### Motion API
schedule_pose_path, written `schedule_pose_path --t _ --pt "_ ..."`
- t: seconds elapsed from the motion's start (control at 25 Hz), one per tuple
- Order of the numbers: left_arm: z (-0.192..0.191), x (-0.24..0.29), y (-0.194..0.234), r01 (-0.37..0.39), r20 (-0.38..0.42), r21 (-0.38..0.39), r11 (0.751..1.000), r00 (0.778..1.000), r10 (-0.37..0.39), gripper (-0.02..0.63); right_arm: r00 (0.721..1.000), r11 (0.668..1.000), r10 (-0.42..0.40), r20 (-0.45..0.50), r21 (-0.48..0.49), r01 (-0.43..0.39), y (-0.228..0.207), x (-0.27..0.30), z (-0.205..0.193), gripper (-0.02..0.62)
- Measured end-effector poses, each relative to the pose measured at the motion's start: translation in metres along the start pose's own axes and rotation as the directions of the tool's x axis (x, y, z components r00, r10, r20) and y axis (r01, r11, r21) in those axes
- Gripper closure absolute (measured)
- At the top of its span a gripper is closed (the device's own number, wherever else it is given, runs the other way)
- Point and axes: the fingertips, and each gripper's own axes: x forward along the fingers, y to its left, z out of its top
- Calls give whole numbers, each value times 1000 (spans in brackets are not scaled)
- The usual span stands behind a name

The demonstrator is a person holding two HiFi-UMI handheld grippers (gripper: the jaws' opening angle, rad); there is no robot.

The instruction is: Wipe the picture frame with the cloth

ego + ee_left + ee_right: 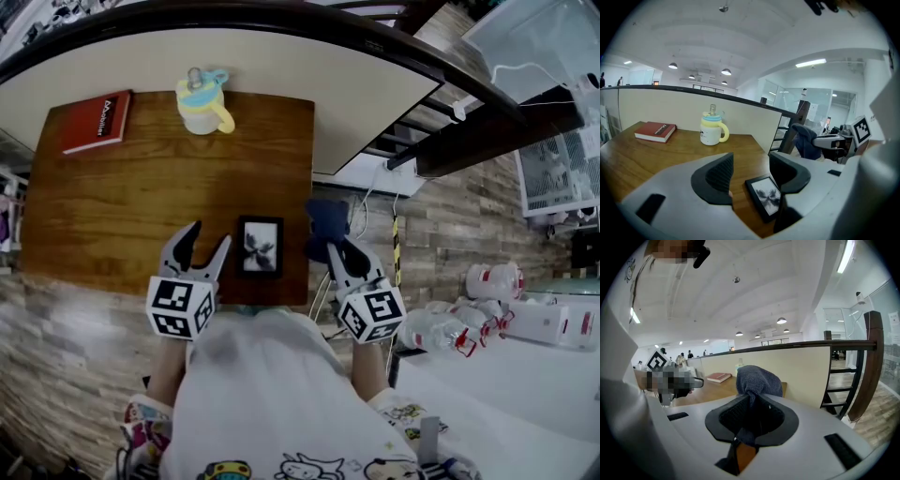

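The picture frame (260,246) is lying flat near the front edge of the wooden table (112,206), long axis pointing away from the person. It is a black border around a pale print with a dark blot. It is sitting between the grippers. The left gripper (208,236) is hovering just beside its left side, jaws spread and empty. The right gripper (339,253) is pinching the dark blue cloth (326,225) just off the table's right edge — slightly farther off, so the wipe likely calls for a leftward reach.

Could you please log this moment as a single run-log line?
left gripper: open, empty, beside picture frame | right gripper: shut on cloth, clear of frame | picture frame: flat on table, untouched
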Motion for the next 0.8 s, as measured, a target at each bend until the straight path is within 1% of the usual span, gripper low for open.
schedule_pose_path --t 0.32,0.8 --pt "-5 5 1 27 -24 7 1000 999 -26 388 1000 1000 -10 -23 19 11 6 4 -9 549" --pt "-29 16 -3 67 -89 1 998 994 -67 388 998 999 -12 -59 34 14 11 7 -23 549"
